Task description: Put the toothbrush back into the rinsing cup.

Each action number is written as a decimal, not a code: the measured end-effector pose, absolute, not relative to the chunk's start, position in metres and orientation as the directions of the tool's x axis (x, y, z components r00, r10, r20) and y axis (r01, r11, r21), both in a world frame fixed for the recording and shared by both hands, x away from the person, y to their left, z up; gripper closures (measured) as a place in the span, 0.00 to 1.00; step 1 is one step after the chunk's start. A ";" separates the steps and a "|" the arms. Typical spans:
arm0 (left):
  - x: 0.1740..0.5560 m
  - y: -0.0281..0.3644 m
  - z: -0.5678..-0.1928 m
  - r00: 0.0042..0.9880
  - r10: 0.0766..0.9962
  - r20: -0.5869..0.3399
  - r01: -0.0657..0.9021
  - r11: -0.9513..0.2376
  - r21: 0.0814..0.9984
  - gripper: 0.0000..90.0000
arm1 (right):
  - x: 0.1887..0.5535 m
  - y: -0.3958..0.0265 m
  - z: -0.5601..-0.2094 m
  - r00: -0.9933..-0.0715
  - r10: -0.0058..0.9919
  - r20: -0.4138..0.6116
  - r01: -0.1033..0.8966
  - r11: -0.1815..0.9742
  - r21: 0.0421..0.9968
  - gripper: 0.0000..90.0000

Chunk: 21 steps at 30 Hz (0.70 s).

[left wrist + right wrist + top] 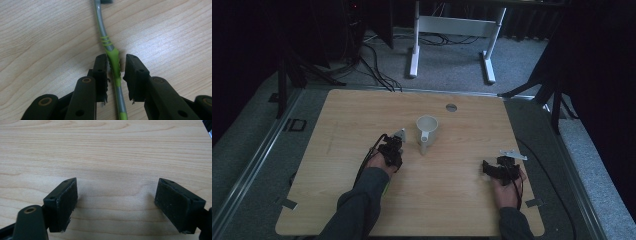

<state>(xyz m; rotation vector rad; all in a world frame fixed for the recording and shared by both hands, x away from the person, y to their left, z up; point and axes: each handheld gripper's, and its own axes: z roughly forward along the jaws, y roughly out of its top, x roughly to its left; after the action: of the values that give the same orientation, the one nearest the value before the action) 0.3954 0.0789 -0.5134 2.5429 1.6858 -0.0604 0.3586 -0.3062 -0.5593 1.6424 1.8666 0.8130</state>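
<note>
The bench (pixel 362 210) is light wood with a fine darker grain, and a small grey round disc (pixel 451 107) is set near its far edge. The toothbrush (pixel 113 58) has a grey handle with a bright green grip part and thin green rings across the grey. The cup (pixel 427 131) is white, both grippers have black jaws, and the sleeve (pixel 359 205) is grey.

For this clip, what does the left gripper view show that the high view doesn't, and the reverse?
Left gripper view: a slim grey-and-green plastic toothbrush lying between the left gripper fingers, one pad touching it, the other just apart. High view: a white ceramic mug beside the left gripper, the right gripper resting apart, a white desk frame beyond. Shared: the light wooden table.
</note>
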 end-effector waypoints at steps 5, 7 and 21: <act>0.395 0.079 -0.515 0.390 0.917 -0.078 0.921 -0.387 0.048 0.82 | 0.359 -0.306 -0.559 -0.129 0.992 0.006 0.679 0.084 0.729 0.20; 0.395 0.078 -0.517 0.393 0.916 -0.080 0.919 -0.391 0.045 0.85 | 0.359 -0.306 -0.559 -0.129 0.992 0.006 0.679 0.084 0.729 0.20; 0.393 0.083 -0.513 0.439 0.897 -0.059 0.898 -0.436 0.057 0.91 | 0.359 -0.306 -0.559 -0.127 0.992 0.008 0.679 0.081 0.729 0.20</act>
<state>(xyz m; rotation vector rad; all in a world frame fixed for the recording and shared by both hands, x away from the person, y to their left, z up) 0.3927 0.0832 -0.5127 2.5958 1.6229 -0.0306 0.3585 -0.3064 -0.5593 1.6456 1.8633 0.8148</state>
